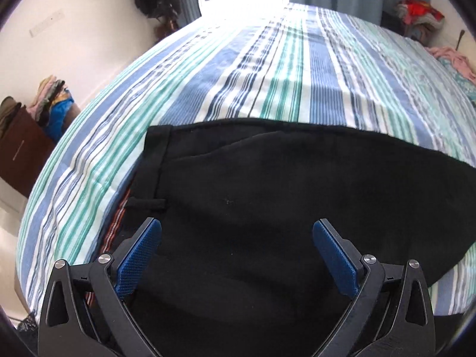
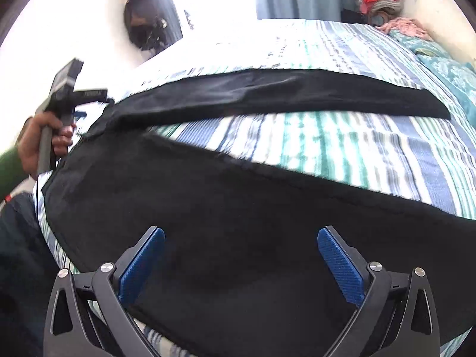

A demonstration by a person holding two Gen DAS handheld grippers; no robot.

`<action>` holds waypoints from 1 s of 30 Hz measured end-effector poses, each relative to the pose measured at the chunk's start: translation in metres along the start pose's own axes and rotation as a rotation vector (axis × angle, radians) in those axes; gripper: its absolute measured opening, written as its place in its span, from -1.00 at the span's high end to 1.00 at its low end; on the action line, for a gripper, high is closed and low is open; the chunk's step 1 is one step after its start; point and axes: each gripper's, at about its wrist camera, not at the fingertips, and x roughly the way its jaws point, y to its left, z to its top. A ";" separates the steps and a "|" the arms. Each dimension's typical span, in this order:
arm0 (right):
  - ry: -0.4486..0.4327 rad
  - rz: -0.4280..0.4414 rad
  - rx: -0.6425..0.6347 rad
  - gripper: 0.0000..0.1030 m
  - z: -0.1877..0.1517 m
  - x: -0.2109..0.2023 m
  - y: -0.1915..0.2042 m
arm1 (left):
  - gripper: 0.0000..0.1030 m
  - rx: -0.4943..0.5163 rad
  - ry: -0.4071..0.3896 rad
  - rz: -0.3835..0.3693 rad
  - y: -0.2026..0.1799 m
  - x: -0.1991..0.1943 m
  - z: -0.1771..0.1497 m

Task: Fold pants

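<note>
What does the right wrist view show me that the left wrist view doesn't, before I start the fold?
Only the right wrist view shows both legs spread apart, the far leg split from the near leg, plus the person's hand holding the left gripper's handle.

Only the left wrist view shows the waistband with its belt loop, and a brown bag by the wall.

Both show the black pants on the striped bedsheet, and each view's own gripper open above the fabric: left gripper, right gripper.
</note>
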 end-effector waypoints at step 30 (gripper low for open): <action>0.187 -0.211 0.409 0.56 0.272 0.148 -0.411 | -0.99 -0.060 -0.143 -0.023 0.004 0.028 -0.032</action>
